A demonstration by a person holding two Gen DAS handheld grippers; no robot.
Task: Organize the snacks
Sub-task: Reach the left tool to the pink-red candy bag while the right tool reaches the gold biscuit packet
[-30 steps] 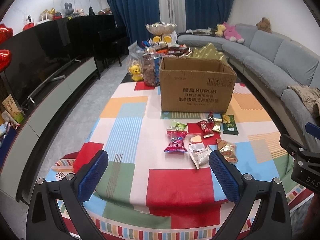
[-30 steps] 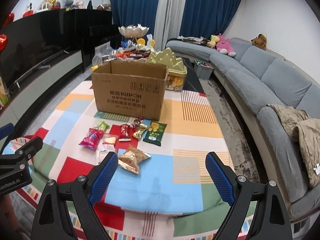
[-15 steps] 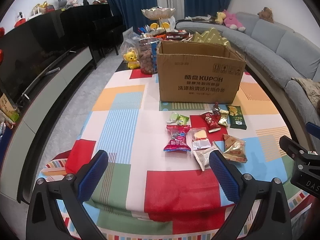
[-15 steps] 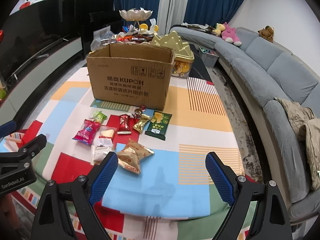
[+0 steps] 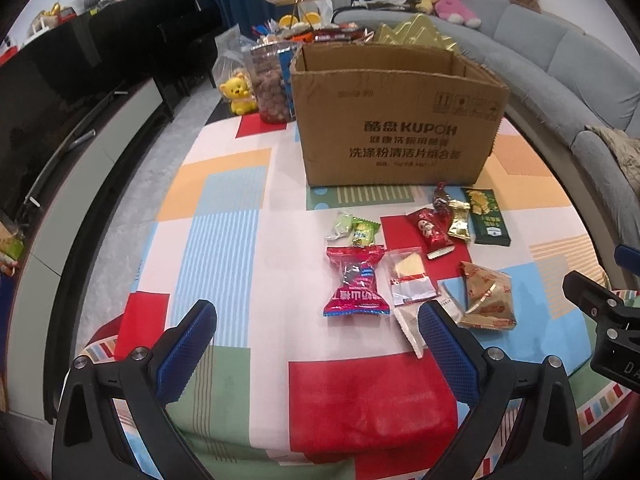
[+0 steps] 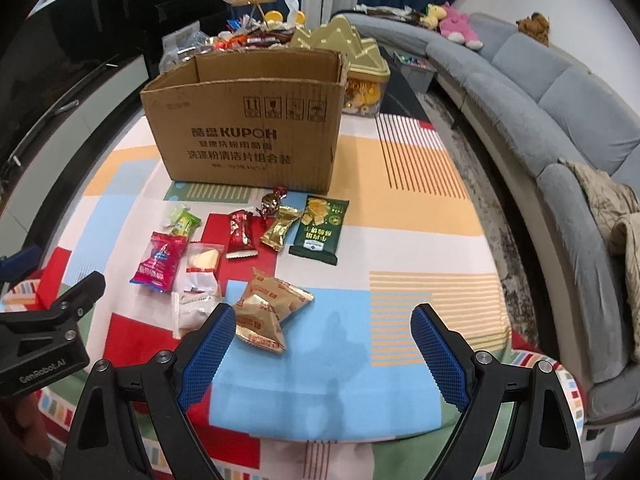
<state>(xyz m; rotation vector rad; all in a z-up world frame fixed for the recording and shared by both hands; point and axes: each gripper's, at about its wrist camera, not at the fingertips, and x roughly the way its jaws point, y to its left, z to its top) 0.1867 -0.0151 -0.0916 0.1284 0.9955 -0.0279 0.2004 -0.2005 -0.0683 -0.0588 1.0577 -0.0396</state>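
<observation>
On the bench (image 6: 420,208) we count one cardboard box (image 6: 248,136), ten snack packets before it, bare cloth rightward, our left gripper (image 5: 316,320) and right gripper (image 6: 320,324) jaws released.

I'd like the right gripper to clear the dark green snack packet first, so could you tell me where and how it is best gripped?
The dark green packet lies flat, apart from the gold candy. Probably bring the open right gripper down from above and pinch across its narrow width, near the middle, fingers on the two long edges.
</observation>
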